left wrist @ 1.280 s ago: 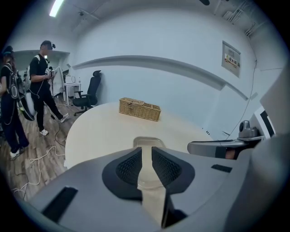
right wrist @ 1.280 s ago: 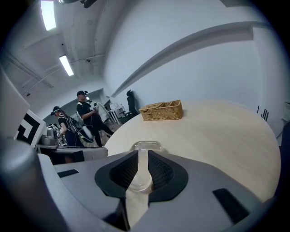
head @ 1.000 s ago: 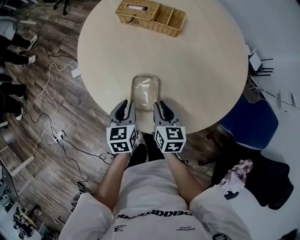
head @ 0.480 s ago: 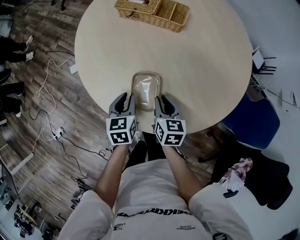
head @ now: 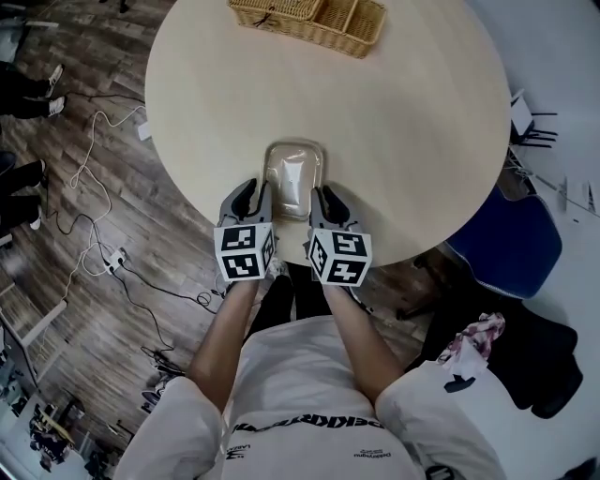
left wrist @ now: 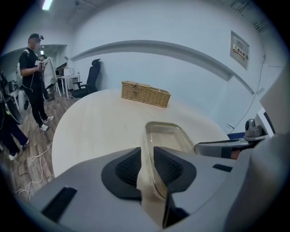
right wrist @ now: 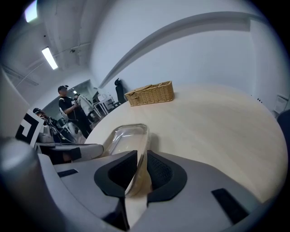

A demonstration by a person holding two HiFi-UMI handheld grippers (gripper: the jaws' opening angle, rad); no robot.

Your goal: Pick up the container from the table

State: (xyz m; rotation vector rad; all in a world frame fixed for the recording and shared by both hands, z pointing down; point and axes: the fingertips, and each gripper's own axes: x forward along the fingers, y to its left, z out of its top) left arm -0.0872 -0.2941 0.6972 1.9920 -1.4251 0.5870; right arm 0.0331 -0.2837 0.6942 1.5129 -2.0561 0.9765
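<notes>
A clear, shallow rectangular container (head: 294, 173) sits near the front edge of the round beige table (head: 394, 122). My left gripper (head: 255, 197) is on its left side and my right gripper (head: 323, 199) on its right. In the left gripper view the container's (left wrist: 170, 136) left rim runs between the dark pads of the left gripper (left wrist: 147, 165), which is shut on it. The right gripper view shows the right gripper (right wrist: 141, 170) shut on the right rim of the container (right wrist: 124, 138). I cannot tell whether the container rests on the table or is raised.
A wicker basket (head: 309, 19) with compartments stands at the table's far edge. A blue chair (head: 511, 239) is at the right of the table, cables (head: 94, 159) lie on the wooden floor at the left. A person (left wrist: 31, 77) stands off to the left.
Both grippers have slid a little farther forward along the container's sides. The head view has shifted slightly, so the basket sits higher in the picture.
</notes>
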